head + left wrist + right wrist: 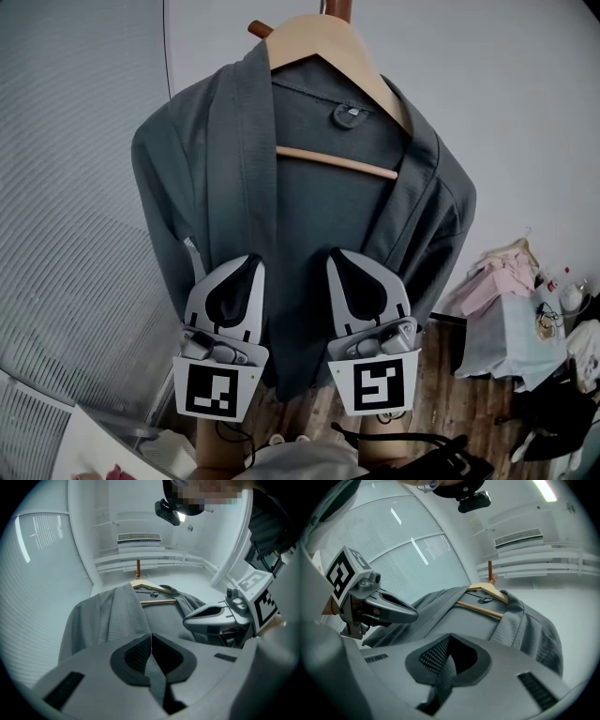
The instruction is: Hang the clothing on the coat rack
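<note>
A dark grey jacket [309, 216] hangs open-fronted on a wooden hanger [319, 42], whose top sits at the brown coat rack post [336, 7]. My left gripper [246, 265] is shut on the jacket's left front edge, low down. My right gripper [339, 258] is shut on the right front edge beside it. In the left gripper view a strip of grey fabric [153, 670] runs between the closed jaws of the left gripper [151, 637]. The right gripper view shows the same: fabric [444, 674] pinched in the right gripper [450, 638]. The hanger's hook is hidden.
A glass wall with blinds [66, 187] stands close on the left. On the wooden floor [450, 403] at the right lie a pile of pink and pale clothes [506, 272] and a light blue bag [511, 337]. Dark items [441, 455] lie near my feet.
</note>
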`<state>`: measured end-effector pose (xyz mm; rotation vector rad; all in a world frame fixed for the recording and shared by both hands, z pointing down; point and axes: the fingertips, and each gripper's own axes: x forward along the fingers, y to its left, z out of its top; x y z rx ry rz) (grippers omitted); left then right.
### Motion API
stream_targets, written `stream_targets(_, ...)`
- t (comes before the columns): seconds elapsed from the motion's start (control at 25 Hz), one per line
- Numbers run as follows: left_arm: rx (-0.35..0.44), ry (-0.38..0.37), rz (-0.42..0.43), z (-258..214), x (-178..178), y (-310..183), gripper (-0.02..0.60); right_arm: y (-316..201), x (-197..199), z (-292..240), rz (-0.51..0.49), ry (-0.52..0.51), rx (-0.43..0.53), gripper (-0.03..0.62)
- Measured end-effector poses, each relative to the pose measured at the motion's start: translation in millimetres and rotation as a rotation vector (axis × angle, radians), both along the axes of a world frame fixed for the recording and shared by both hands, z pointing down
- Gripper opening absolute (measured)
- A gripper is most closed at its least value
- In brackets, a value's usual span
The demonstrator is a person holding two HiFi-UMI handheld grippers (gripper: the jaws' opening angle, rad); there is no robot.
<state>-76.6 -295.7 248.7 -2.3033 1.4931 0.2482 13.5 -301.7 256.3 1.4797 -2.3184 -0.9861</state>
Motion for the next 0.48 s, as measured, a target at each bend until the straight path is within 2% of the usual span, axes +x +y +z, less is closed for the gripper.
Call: stream_targets(0.48, -0.019, 0.013, 0.012, 4.5, -0.5, -0.3, 0.020, -2.2, -1.2, 5.3, 0.000, -0.004, -0.012, 0.018)
